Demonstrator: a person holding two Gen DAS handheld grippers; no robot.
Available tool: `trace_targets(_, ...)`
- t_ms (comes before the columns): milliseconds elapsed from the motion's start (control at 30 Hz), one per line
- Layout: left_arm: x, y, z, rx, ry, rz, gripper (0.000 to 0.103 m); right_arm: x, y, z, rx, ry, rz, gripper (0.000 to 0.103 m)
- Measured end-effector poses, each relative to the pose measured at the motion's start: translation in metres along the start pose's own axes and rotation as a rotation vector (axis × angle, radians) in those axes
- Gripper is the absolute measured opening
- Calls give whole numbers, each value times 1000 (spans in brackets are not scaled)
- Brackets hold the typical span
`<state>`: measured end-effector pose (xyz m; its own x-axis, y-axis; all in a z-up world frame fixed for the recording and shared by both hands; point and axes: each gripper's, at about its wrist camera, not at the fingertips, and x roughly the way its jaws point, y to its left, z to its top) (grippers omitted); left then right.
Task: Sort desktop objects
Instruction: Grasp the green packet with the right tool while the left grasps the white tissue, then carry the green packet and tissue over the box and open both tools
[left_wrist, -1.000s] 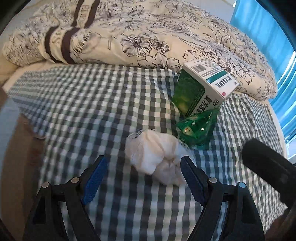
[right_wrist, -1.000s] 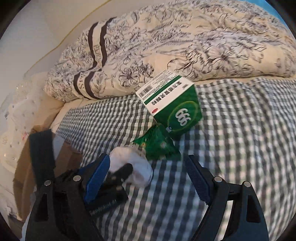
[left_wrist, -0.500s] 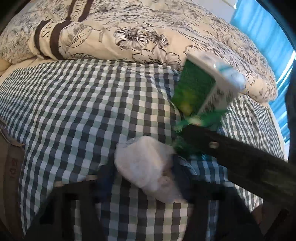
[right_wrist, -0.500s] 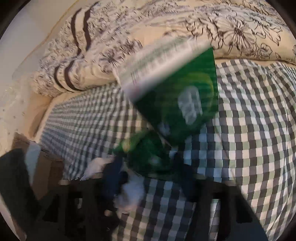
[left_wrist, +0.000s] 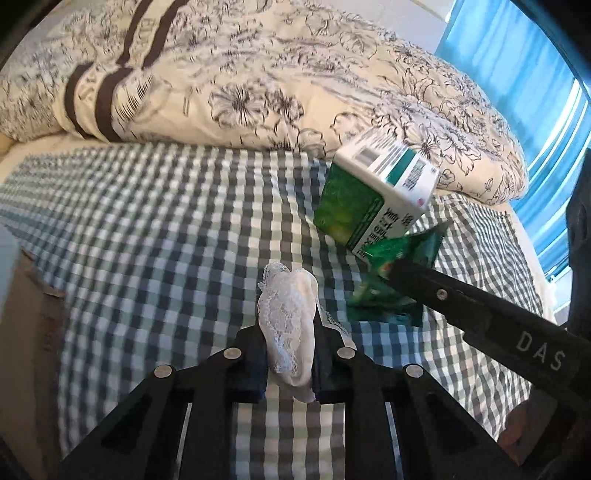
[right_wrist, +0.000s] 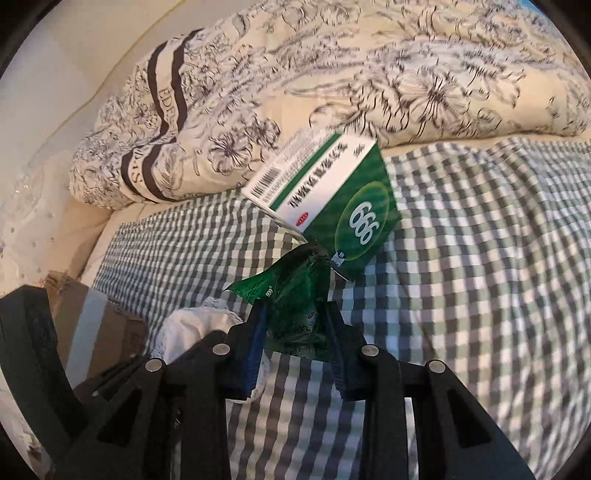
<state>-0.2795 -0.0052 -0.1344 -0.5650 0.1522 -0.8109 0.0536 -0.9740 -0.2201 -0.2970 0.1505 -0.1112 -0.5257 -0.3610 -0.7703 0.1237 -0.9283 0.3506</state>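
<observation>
1. The left gripper is clenched on the white lace cloth; the bundle is pinched low between the jaws and most of it sticks out ahead of the tips, over the checked sheet
2. The right gripper is clamped on the green sachet, whose crinkled top fans out past the tips toward the green medicine box
3. That box stands tilted just ahead of the right jaws, and its open flap looks to be touching the sachet, so I would draw the sachet straight back along the jaws, not sideways, or the box may tip
4. Both holds are on soft, slippery things: keep the squeeze steady and lift slowly
5. The left gripper and its cloth sit close beside the right jaws' left finger; part the two hands before carrying either load, so the lace does not snag
</observation>
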Motion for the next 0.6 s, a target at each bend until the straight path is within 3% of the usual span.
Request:
trace_targets(300,-88,9,1,-43,-26,102,17,-84,53,-18,-84,-68,6,31)
trace_targets(600,-215,25,-23,-39,-186,159,18,-165,134,-61,-195,-131,75,30)
